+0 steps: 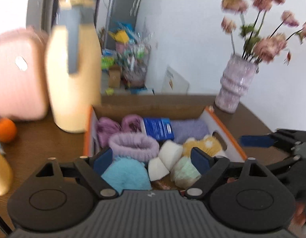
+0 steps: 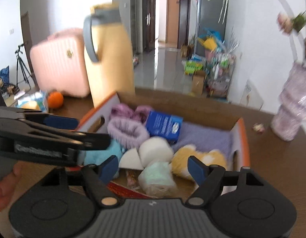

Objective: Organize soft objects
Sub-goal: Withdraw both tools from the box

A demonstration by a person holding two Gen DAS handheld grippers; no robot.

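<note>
Left wrist view: the left gripper (image 1: 152, 158) stands released, its blue-padded jaws spread wide with nothing pressed between them, over the near edge of an open cardboard box with orange-trimmed sides (image 1: 224, 123) on the brown wooden table (image 1: 44, 138). Between and just beyond the jaws lie a fluffy turquoise cloth (image 1: 126, 175), a lilac fuzzy headband (image 1: 134, 145), two white foam pieces (image 1: 166, 159) and a pale green roll (image 1: 184, 171). Farther in are purple fuzzy slippers (image 1: 117, 127), a blue packet (image 1: 158, 129), a lavender towel (image 1: 189, 130) and a yellow plush (image 1: 202, 145). A cream jug with a grey handle (image 1: 73, 75) stands at the box's far left corner, a ribbed lilac vase of pink flowers (image 1: 235, 85) at the table's far right edge. The right gripper (image 1: 272, 140) shows at the right.

Right wrist view: the right gripper (image 2: 153, 168) also stands released, jaws apart and empty, above the box's near edge (image 2: 245, 144), with the green roll (image 2: 157, 175) and foam (image 2: 151, 152) just ahead. The left gripper (image 2: 59, 127) reaches in from the left.
</note>
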